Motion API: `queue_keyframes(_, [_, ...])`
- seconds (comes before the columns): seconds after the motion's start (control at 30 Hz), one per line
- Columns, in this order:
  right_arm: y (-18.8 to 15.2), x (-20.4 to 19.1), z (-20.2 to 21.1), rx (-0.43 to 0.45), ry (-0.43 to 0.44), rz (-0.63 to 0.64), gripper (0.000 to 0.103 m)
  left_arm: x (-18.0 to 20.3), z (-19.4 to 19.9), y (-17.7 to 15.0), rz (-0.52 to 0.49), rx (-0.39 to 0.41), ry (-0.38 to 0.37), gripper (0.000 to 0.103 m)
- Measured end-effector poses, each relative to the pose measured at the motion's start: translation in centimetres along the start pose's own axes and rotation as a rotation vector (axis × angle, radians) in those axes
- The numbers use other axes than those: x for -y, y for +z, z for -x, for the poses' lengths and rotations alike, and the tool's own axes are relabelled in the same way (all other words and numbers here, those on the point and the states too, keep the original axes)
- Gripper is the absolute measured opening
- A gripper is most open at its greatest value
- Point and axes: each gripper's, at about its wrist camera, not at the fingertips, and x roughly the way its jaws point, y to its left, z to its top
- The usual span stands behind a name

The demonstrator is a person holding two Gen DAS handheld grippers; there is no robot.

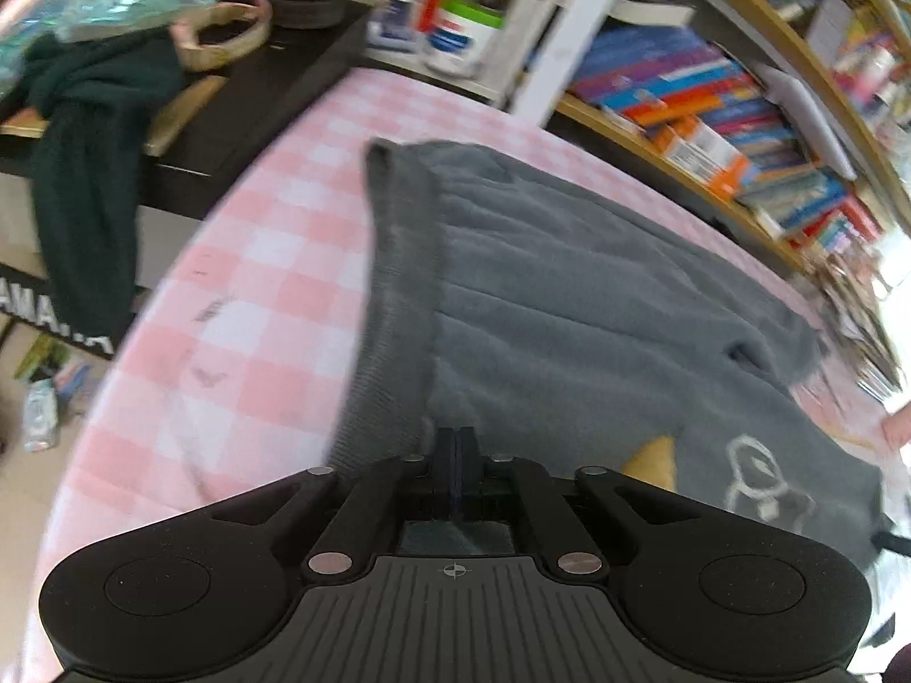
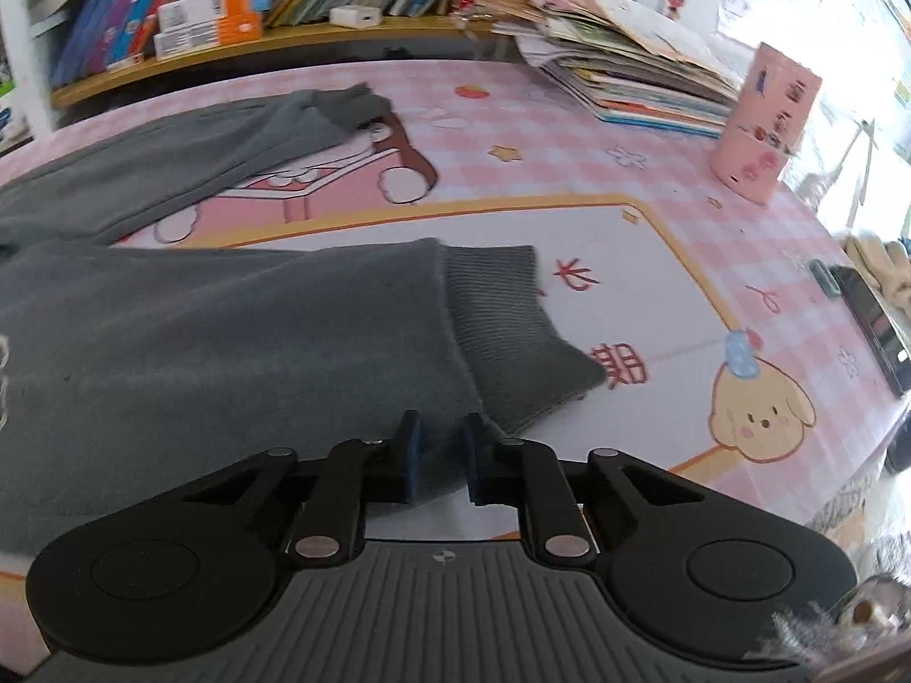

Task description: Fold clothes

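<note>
A grey sweater (image 1: pixel 569 296) lies spread on the pink checked tablecloth (image 1: pixel 256 262). In the left wrist view my left gripper (image 1: pixel 458 444) is shut, pads pressed together at the sweater's ribbed hem (image 1: pixel 393 284), which rises toward it. In the right wrist view the sweater (image 2: pixel 228 353) stretches left, and one sleeve ends in a ribbed cuff (image 2: pixel 512 313). My right gripper (image 2: pixel 444 452) is closed on that sleeve's near edge just behind the cuff, grey cloth filling the gap between the blue pads (image 2: pixel 413 455). The other sleeve (image 2: pixel 228 136) lies farther back.
A bookshelf (image 1: pixel 712 102) runs along the table's far side. A messy stack of books (image 2: pixel 626 74) and a pink cylinder box (image 2: pixel 763 119) stand at the back right, a dark flat device (image 2: pixel 871 319) near the right edge. A dark green garment (image 1: pixel 85 171) hangs off a black keyboard beyond the table's left edge.
</note>
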Motion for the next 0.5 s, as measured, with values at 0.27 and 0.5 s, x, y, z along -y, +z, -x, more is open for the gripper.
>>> queue_keyframes(0.27, [0.0, -0.4, -0.1, 0.004, -0.012, 0.004, 0.013, 0.3, 0.3, -0.2, -0.018, 0.010, 0.012, 0.004])
queue_keyframes(0.5, [0.5, -1.1, 2.1, 0.059, 0.048, -0.019, 0.017, 2.6, 1.8, 0.7, -0.110, 0.088, -0.008, 0.009])
